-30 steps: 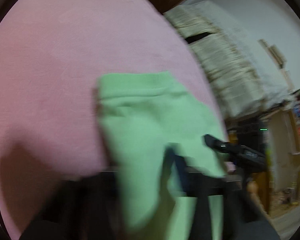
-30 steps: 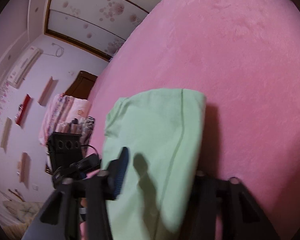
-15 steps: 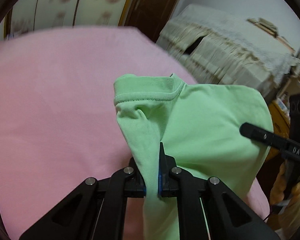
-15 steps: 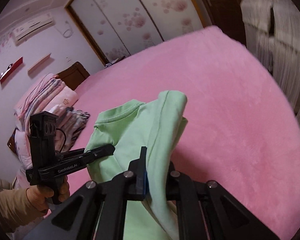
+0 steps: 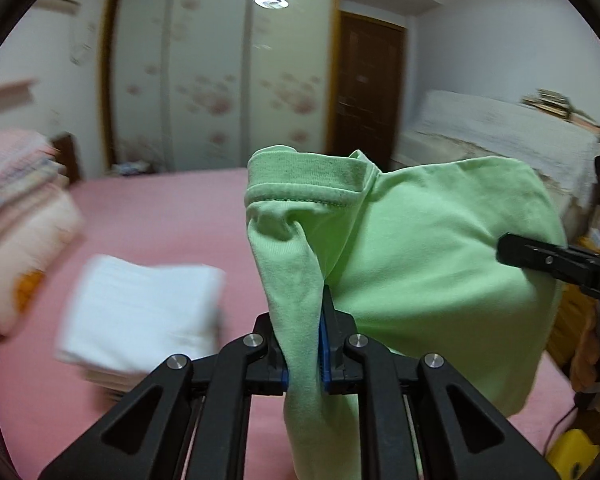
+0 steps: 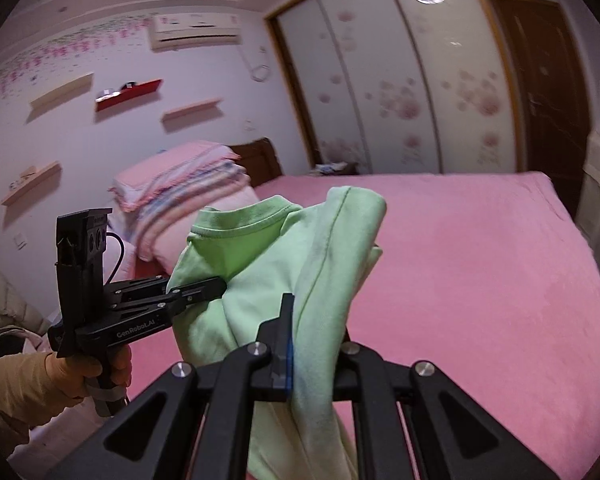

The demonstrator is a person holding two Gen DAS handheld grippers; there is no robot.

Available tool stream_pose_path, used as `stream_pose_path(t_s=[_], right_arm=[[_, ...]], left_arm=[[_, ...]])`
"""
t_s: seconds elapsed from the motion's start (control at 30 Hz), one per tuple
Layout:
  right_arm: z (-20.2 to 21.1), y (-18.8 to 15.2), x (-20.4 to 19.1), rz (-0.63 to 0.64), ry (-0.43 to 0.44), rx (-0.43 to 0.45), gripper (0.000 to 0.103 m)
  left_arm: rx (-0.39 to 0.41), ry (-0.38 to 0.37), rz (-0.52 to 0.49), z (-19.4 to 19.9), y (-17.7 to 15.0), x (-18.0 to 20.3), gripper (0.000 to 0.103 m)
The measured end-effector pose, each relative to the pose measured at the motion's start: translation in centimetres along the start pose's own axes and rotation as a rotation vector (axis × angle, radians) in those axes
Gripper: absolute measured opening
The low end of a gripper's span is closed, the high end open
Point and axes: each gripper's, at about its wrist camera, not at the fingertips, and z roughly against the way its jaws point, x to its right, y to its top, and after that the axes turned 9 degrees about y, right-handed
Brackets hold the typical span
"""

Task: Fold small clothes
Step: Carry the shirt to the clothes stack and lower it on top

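Note:
A light green shirt (image 5: 420,260) hangs in the air above the pink bed (image 5: 160,208), held up by both grippers. My left gripper (image 5: 304,320) pinches a bunched fold below the ribbed collar; its jaws are opening slightly with the cloth still pressed between the pads. In the right wrist view the shirt (image 6: 260,260) drapes over my right gripper (image 6: 314,320), which is shut on its folded edge. The left gripper (image 6: 216,286) shows there too, gripped by a gloved hand (image 6: 80,368). The right gripper's tip (image 5: 504,248) bites the shirt's far side.
A folded white stack (image 5: 140,312) lies on the bed at the left, near piled pink blankets and pillows (image 6: 180,188) by the headboard. A flowered wardrobe (image 5: 220,80) and a dark door stand behind. Cloth-covered furniture (image 5: 500,128) lines the right side.
Both grippers have risen from the bed with the green shirt and tilted up, so the room now shows. The shirt went from lying on the blanket to hanging between them.

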Motion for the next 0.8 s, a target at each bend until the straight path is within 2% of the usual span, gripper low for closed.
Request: stream_pose_path(t_s=[0.07,0.17,0.3,0.4,0.5,0.6,0.8], right_arm=[[-2.8,1.7,-2.3,0.006,0.039,0.022,0.007],[-8.4,4.2,-5.3,0.003,0.096,0.049,0.007],[-16.5,6.6,-7.2,-0.034,0.157,0.053,0.007],[-21.8,7.2,-7.6,-0.060,0.174,0.042,0.007],[-26.8,7.3,-7.1,-0.098,0.182,0.024,0.007],[-30.8,7.1,-5.8,-0.118,0.156,0.008,0.007],[-36.8,5.6,-0.2,-0.177,0.056,-0.027,0.007]], left_arm=[[0.018,0.088,-0.005,0.9,1.7,-4.7,0.010],[0.029,0.181,0.006,0.9,3.4,-10.1,0.010],[0.035,0.295,0.015,-1.6,5.4,-16.6,0.011],[0.017,0.344,0.041,-4.3,6.1,-21.6,0.011],[0.005,0.362,0.063,-8.0,6.4,-25.2,0.012],[-0.032,0.353,0.101,-12.7,5.8,-27.1,0.013],[-0.100,0.359,0.035,-23.4,3.2,-26.9,0.018]])
